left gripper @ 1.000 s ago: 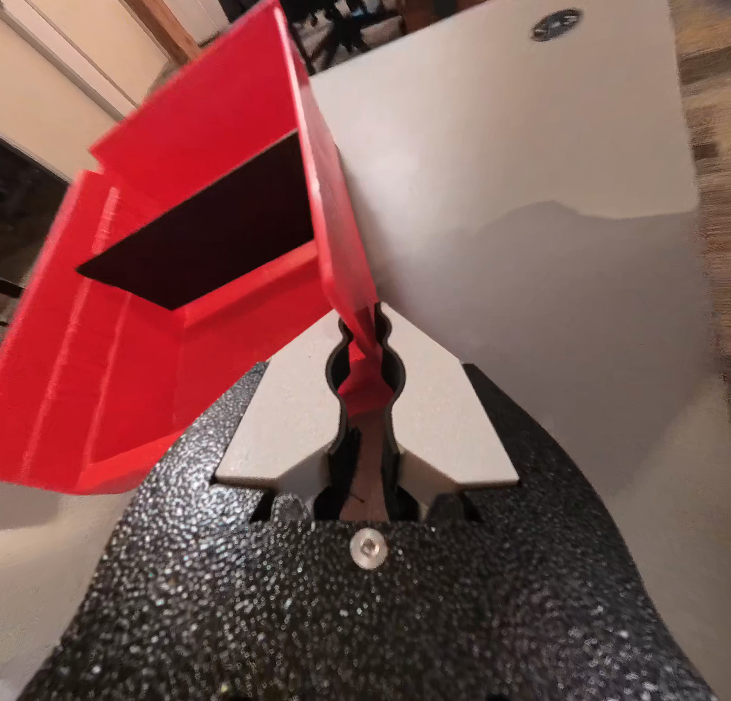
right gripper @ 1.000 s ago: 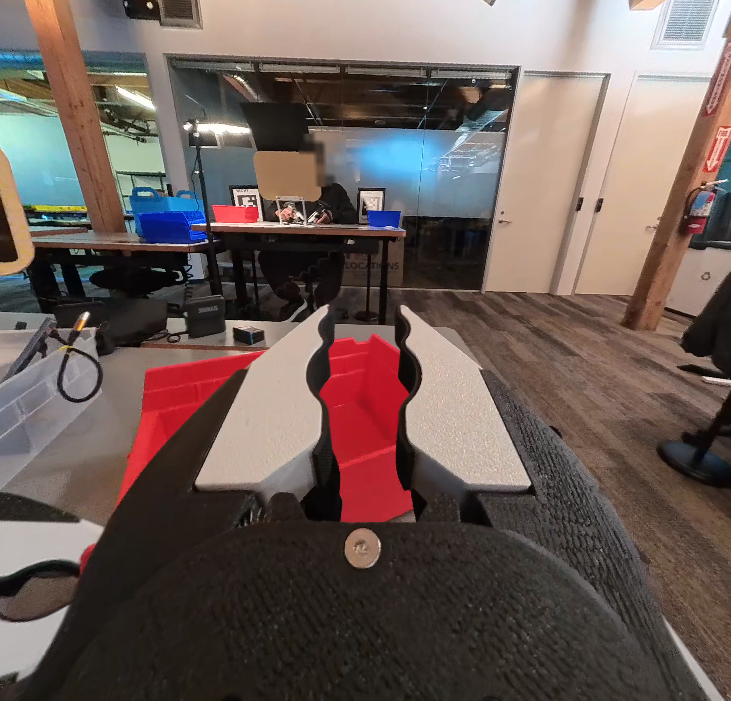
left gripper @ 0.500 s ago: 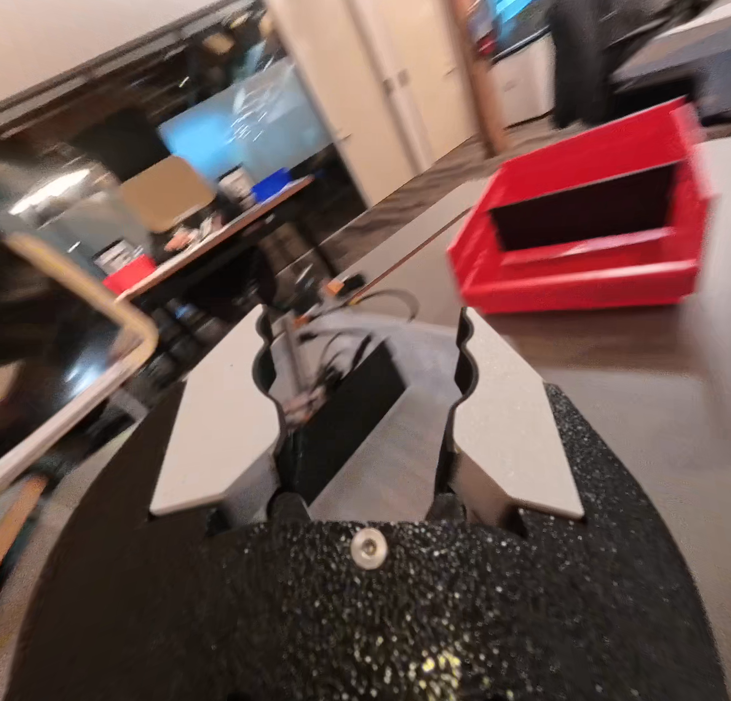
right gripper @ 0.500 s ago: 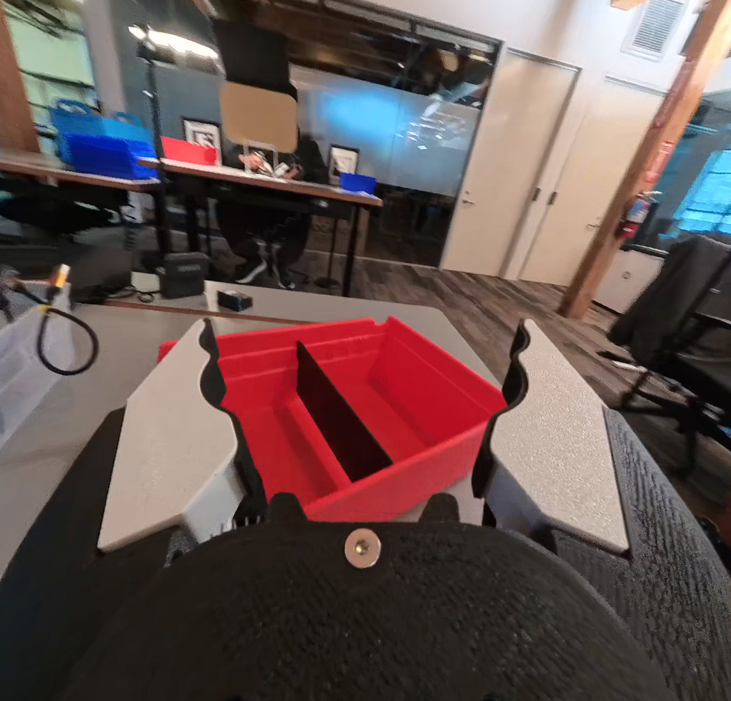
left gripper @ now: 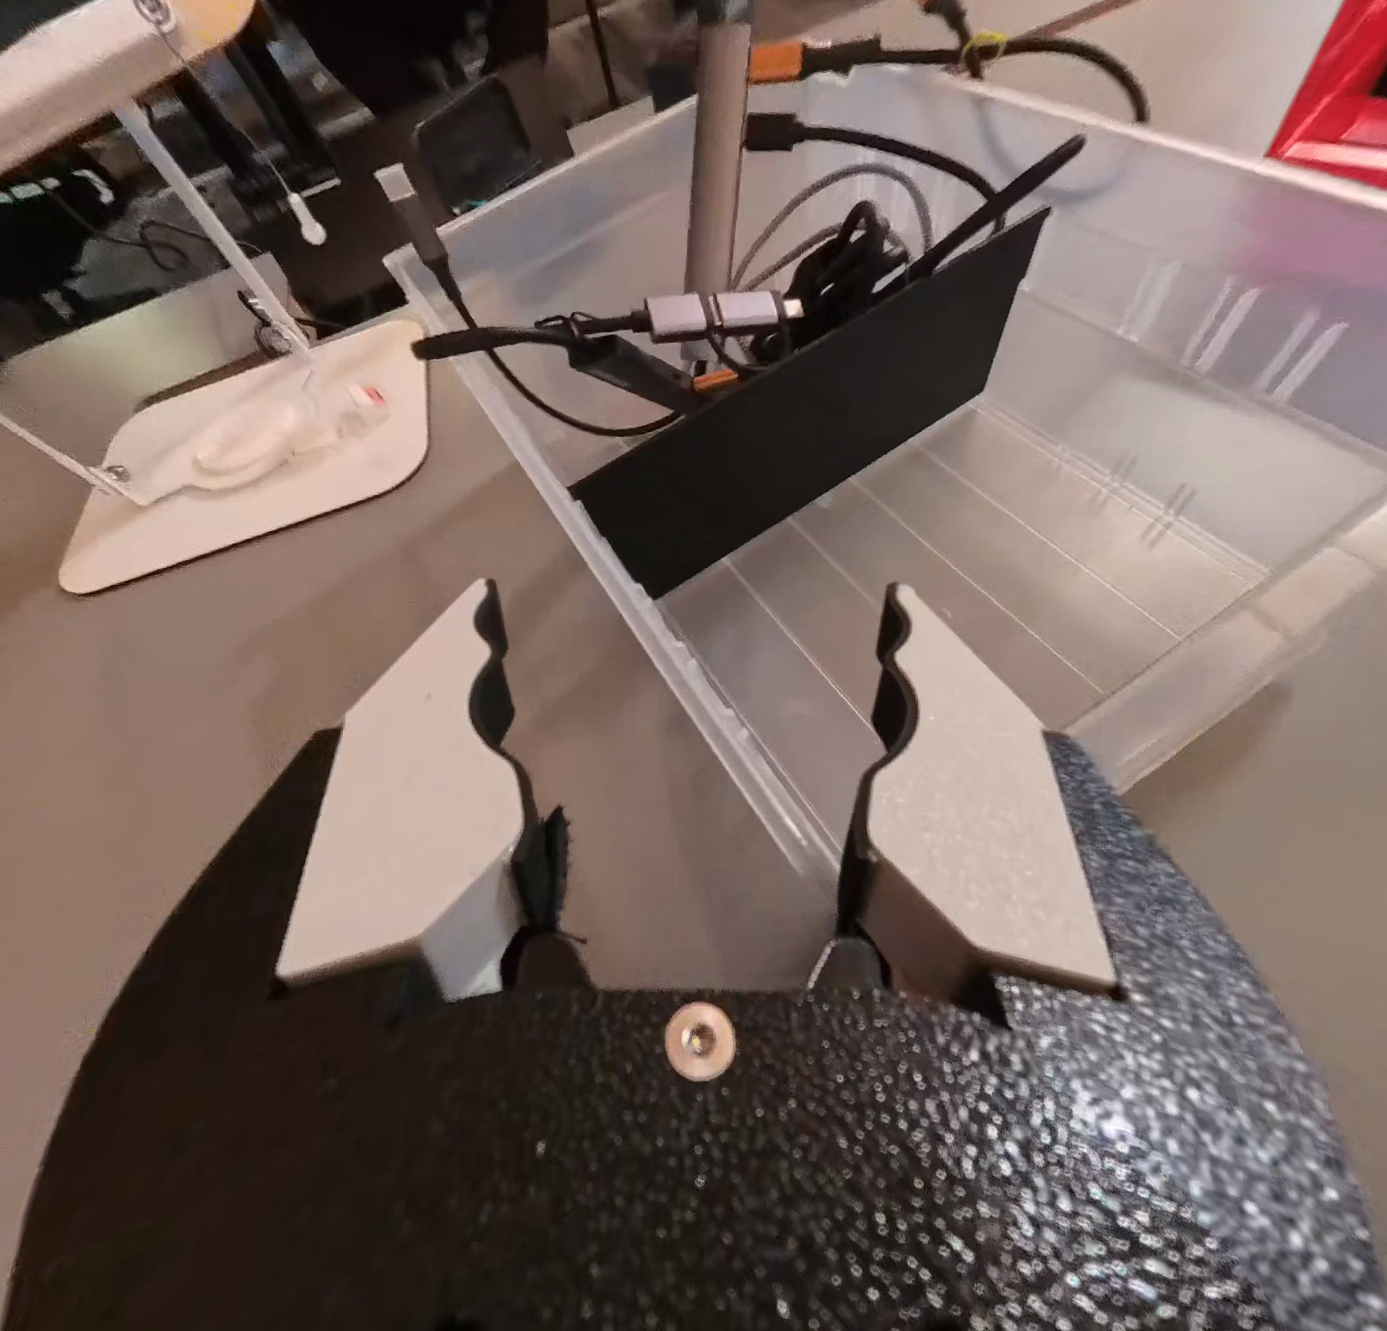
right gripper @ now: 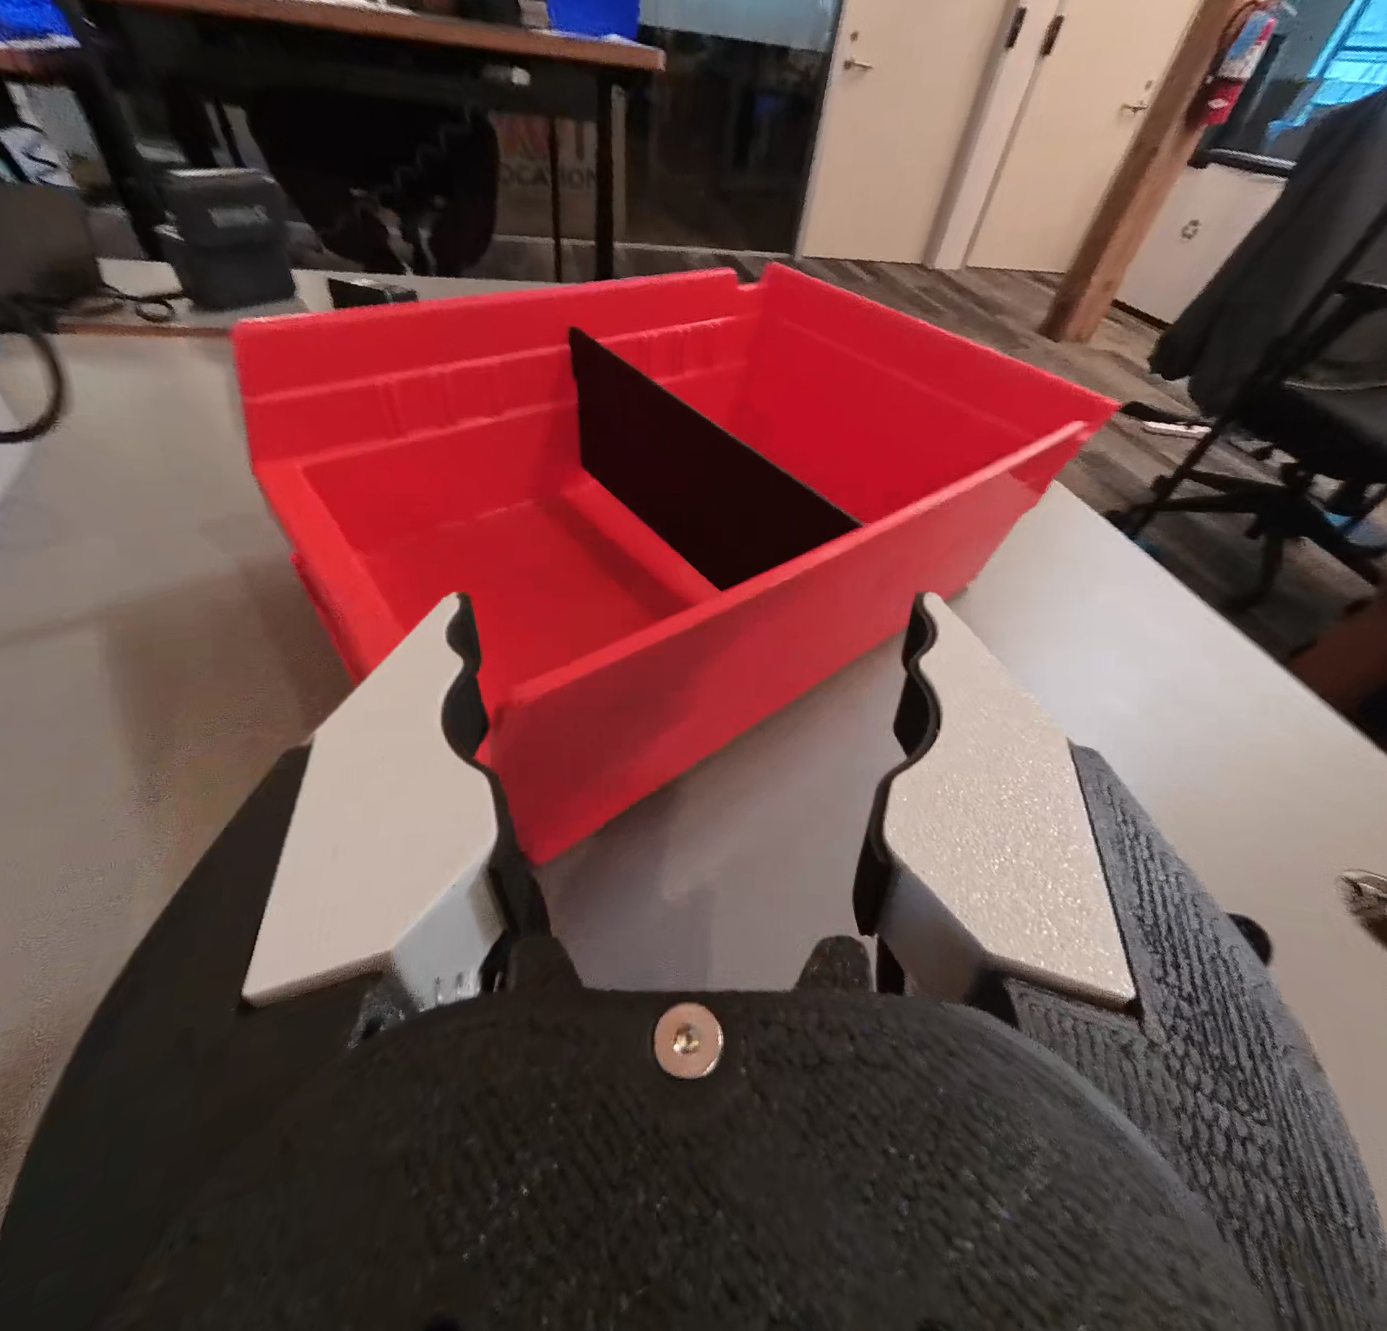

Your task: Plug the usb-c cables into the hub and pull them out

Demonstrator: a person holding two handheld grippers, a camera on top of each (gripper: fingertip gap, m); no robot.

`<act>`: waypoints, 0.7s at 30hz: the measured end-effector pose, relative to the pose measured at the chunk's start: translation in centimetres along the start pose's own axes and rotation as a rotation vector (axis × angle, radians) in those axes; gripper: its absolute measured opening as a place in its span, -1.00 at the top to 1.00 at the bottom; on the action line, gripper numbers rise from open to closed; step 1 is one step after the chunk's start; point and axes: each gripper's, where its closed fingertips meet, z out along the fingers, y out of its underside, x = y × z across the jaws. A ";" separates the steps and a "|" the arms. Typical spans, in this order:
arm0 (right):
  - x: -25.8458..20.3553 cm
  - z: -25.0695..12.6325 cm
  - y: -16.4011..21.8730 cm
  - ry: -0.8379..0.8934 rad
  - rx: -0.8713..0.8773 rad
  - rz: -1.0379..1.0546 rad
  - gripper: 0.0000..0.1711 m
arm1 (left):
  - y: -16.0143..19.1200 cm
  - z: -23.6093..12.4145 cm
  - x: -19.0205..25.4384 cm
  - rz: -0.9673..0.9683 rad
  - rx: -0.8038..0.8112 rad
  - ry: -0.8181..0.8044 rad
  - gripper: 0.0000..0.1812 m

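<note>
Both my jaws have let go of the red bin (right gripper: pixel 675 514) and now stand spread, gripping nothing. Ahead of my left gripper (left gripper: pixel 690 664) sits the clear bin (left gripper: pixel 1126 409), its near wall running between the jaws; beyond a black divider (left gripper: pixel 810 424) lie the tangled usb-c cables (left gripper: pixel 848 251) and a grey piece I take for the hub (left gripper: pixel 705 315). My right gripper (right gripper: pixel 690 672) faces the red bin on the table (right gripper: pixel 135 544). Nothing is plugged yet, I judge; next I must reach past the divider. Which plug belongs where is hard to tell.

Clear plastic bin (left gripper: pixel 1171 191); glossy red plastic bin (right gripper: pixel 750 702); matt grey table (right gripper: pixel 135 694).
</note>
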 end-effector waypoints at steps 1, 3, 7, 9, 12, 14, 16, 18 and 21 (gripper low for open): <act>0.6 -0.2 0.0 0.005 -0.003 -0.010 -0.34 | 0.1 0.0 -0.5 0.011 -0.004 -0.025 0.01; 2.4 -0.7 0.3 0.042 -0.014 -0.019 -0.26 | 0.4 -0.2 -2.1 0.018 0.001 -0.089 0.20; 6.4 -1.1 1.3 0.080 -0.079 -0.027 -0.02 | 1.9 0.7 -4.3 -0.061 -0.034 -0.078 0.69; 8.1 -0.9 1.7 0.077 -0.122 -0.056 0.39 | 2.0 1.0 -5.0 -0.110 -0.024 -0.048 0.84; 10.2 -0.4 2.4 0.063 -0.188 -0.103 0.91 | 2.6 0.6 -6.7 -0.106 -0.040 -0.089 0.94; 10.9 -0.2 2.5 0.022 -0.208 -0.104 0.92 | 3.0 -0.1 -7.2 -0.130 -0.030 -0.077 0.95; 11.1 -0.1 2.5 -0.037 -0.222 -0.072 0.94 | 3.7 -1.1 -7.9 -0.143 -0.024 -0.091 0.95; 11.6 0.2 2.6 -0.065 -0.229 -0.071 0.94 | 4.5 -2.2 -8.9 -0.148 -0.029 -0.102 0.96; 12.2 0.6 2.6 -0.120 -0.234 -0.094 0.95 | 5.9 -4.0 -11.3 -0.170 -0.036 -0.114 0.96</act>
